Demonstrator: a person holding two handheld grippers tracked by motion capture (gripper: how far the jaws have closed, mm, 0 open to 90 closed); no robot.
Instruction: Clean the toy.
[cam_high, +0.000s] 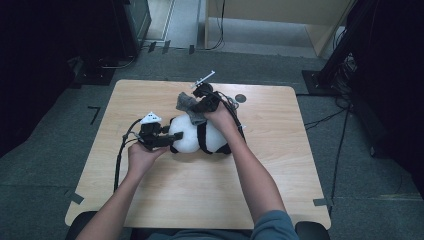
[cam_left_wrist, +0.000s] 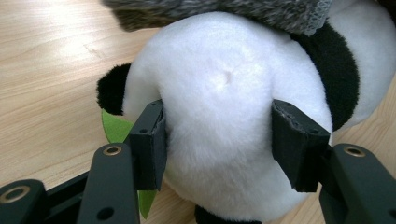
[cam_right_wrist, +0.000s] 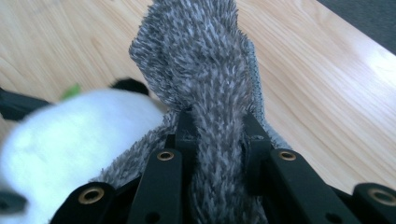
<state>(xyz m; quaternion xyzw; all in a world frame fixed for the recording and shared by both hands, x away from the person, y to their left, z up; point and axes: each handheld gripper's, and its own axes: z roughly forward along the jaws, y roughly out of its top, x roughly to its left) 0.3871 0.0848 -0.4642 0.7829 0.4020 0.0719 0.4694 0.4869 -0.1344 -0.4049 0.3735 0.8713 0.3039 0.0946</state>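
A black-and-white plush panda (cam_high: 200, 138) lies on the wooden table (cam_high: 280, 175), near its middle. My left gripper (cam_high: 167, 139) is shut on the panda's white head (cam_left_wrist: 219, 126), both pads (cam_left_wrist: 150, 142) sunk into the fur. A small green leaf (cam_left_wrist: 116, 128) pokes out under the head. My right gripper (cam_high: 196, 111) is shut on a grey fuzzy cloth (cam_right_wrist: 205, 88), which bunches up between its jaws and drapes over the panda (cam_right_wrist: 79, 135). In the high view the grey cloth (cam_high: 187, 106) sits at the panda's far side.
A small dark round mark (cam_high: 241, 98) lies on the table behind the right hand. Cables trail from both grippers across the table. Dark equipment and a stand ring the table on the grey floor.
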